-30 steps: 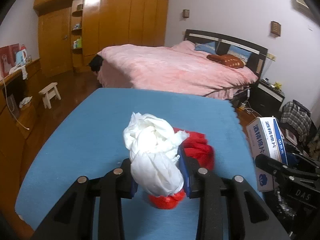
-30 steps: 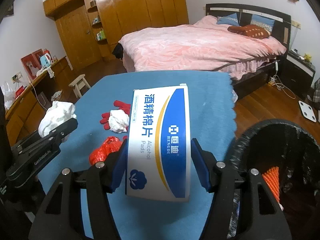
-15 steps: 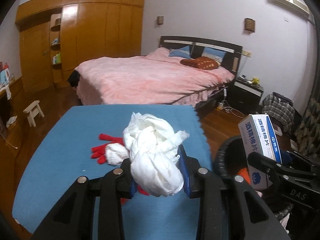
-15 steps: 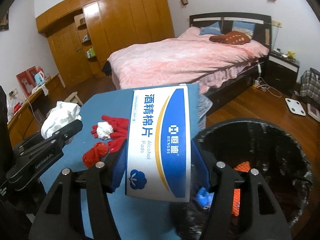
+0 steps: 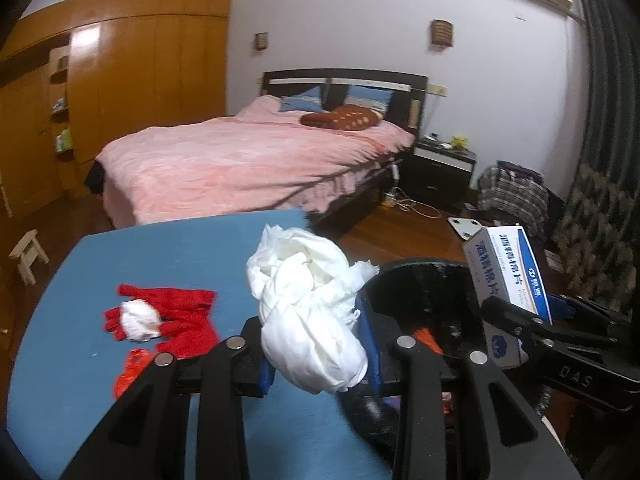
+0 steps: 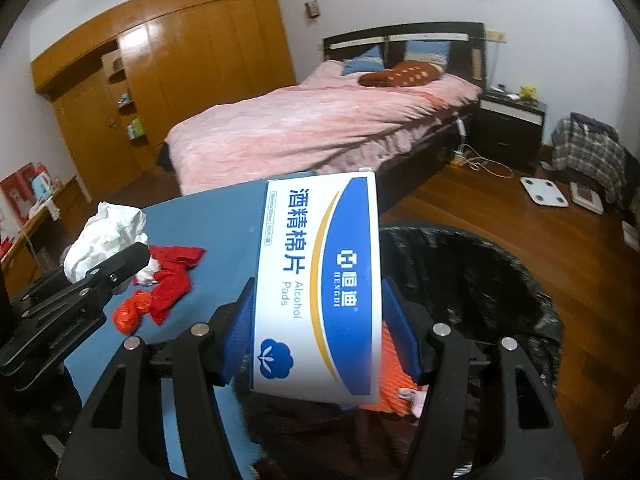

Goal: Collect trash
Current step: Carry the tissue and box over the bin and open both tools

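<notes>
1. Your left claw (image 5: 318, 354) is closed on a crumpled white plastic bag (image 5: 310, 312), pinched between its blue pads, with the bundle bulging above and below the grip.
2. That bundle hangs over the edge of the blue tabletop (image 5: 168, 248), right beside the rim of the black trash bin (image 5: 424, 276).
3. Your right claw (image 6: 318, 338) clamps a white-and-blue box of alcohol pads (image 6: 318, 280) by its two long sides, the printed face turned toward the camera.
4. The box sits above the near rim of the trash bin (image 6: 472, 272), which stands on the wooden floor (image 6: 500, 220) against the tabletop's edge.
5. The bin is lined with a black bag; inside you can see something orange and ribbed (image 6: 390, 380) and a small pinkish scrap (image 6: 414, 398) next to it. The rest of the interior is too dark to tell.
6. On the tabletop lie a pair of red gloves (image 5: 182, 310) with a wad of white tissue (image 5: 138, 320) resting on them, and a crumpled red plastic scrap (image 5: 130, 370) just beside the gloves, nearer you.
7. From the right wrist view, the left claw (image 6: 120, 256) and its white bag (image 6: 106, 238) are to the left, over the tabletop (image 6: 224, 216), near the gloves (image 6: 172, 276) and the red scrap (image 6: 132, 314).
8. A bed with a pink cover (image 5: 248, 160) stands beyond the tabletop.
</notes>
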### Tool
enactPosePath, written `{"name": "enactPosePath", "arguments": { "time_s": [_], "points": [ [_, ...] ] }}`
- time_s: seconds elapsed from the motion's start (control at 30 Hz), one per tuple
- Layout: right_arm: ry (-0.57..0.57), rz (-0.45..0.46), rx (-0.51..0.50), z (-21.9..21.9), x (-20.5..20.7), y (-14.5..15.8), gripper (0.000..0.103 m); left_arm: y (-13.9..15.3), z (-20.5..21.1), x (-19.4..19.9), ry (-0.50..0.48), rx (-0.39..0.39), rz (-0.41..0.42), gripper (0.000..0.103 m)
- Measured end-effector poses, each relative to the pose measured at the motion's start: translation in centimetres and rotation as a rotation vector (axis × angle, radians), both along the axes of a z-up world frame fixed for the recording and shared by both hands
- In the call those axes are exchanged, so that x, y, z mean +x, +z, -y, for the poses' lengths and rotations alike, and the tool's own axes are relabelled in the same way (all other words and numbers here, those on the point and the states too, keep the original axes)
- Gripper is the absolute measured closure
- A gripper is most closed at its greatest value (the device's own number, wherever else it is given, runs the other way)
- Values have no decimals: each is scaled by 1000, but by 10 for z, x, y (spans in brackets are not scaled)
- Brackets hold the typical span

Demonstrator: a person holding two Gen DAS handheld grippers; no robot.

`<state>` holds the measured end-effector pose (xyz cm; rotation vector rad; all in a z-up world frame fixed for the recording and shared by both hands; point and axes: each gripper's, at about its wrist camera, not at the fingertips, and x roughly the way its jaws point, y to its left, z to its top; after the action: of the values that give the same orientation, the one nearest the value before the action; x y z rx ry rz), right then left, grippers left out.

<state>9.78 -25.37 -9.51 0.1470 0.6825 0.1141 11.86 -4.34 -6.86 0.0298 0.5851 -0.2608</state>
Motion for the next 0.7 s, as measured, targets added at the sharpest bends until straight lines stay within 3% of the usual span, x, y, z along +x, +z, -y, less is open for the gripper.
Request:
{"name": "enactPosePath", "arguments": {
  "time_s": [0.7],
  "points": [
    [-133, -46, -59, 76, 9, -37, 44, -31, 85, 20, -162, 14, -54, 69]
  ]
}}
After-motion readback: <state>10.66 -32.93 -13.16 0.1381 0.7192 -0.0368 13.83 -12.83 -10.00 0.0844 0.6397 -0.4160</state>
